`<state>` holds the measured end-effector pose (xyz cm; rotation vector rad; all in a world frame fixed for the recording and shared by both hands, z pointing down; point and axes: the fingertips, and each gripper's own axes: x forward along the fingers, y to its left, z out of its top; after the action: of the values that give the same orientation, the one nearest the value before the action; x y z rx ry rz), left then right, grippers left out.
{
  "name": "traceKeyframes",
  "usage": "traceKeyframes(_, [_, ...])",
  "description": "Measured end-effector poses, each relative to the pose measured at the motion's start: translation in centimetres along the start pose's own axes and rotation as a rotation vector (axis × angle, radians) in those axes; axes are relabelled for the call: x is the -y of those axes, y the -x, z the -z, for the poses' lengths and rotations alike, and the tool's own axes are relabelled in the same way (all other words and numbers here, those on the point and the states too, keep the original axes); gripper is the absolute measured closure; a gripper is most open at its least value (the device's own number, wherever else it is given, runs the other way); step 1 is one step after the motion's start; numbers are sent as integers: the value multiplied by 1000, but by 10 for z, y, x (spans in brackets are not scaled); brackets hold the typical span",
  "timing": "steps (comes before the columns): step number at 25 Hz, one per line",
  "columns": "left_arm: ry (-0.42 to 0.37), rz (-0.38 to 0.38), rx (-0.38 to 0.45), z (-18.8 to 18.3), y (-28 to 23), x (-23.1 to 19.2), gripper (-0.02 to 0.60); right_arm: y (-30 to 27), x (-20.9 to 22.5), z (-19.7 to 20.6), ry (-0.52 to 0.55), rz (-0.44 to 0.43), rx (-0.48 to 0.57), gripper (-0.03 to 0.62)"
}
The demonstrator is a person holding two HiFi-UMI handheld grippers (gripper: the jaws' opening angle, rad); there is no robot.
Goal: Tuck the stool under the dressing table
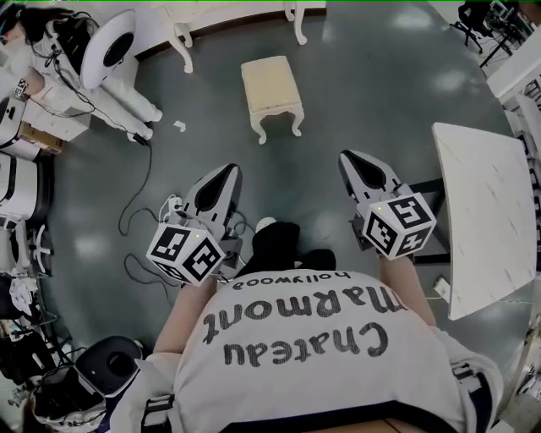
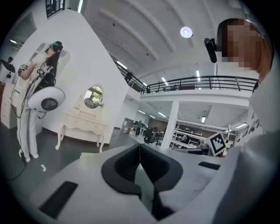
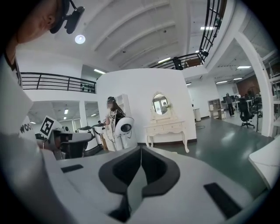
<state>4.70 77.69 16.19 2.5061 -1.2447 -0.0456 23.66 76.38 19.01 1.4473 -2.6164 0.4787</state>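
Observation:
A cream upholstered stool [image 1: 271,88] stands on the grey floor ahead of me, out in front of the dressing table [image 1: 183,35], of which only white curved legs and the front edge show at the top of the head view. Both gripper views show that cream dressing table [image 2: 83,125] [image 3: 169,128] with its oval mirror [image 2: 92,97] against a white wall. My left gripper [image 1: 223,175] [image 2: 140,148] and right gripper [image 1: 356,161] [image 3: 141,151] are held side by side short of the stool, apart from it. Both are shut with nothing between the jaws.
A white marble-topped table [image 1: 485,211] stands close on my right. At the far left are a white rounded machine [image 1: 117,41], a person [image 2: 47,59] beside it, boxes, and cables [image 1: 138,211] trailing over the floor. Office chairs [image 1: 473,21] sit at the far right.

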Motion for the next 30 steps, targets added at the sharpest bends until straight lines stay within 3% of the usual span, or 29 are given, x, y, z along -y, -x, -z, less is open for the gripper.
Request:
traceKeyframes(6, [-34,54,19,-10,-30,-12,557,-17,36,-8,-63,58,26,571])
traceKeyframes(11, [-74,97,21,-27,-67,-50,558,-66,45,-35,97,88,-16,571])
traceKeyframes(13, [-71,95,22,-43,-84,-70,558,-89,51,-52,126,92,-26,571])
traceKeyframes(21, [-92,87,96,-114,-143,-159,558,-192,68,-126,76,45,65,571])
traceKeyframes(26, [-79,62,89,-119,-172,-213,557,-259,80,-124,71,27,26,571])
traceKeyframes(30, [-91,71,49,-109,-185,-232,557,-300,85,-107,38,-4,-32,571])
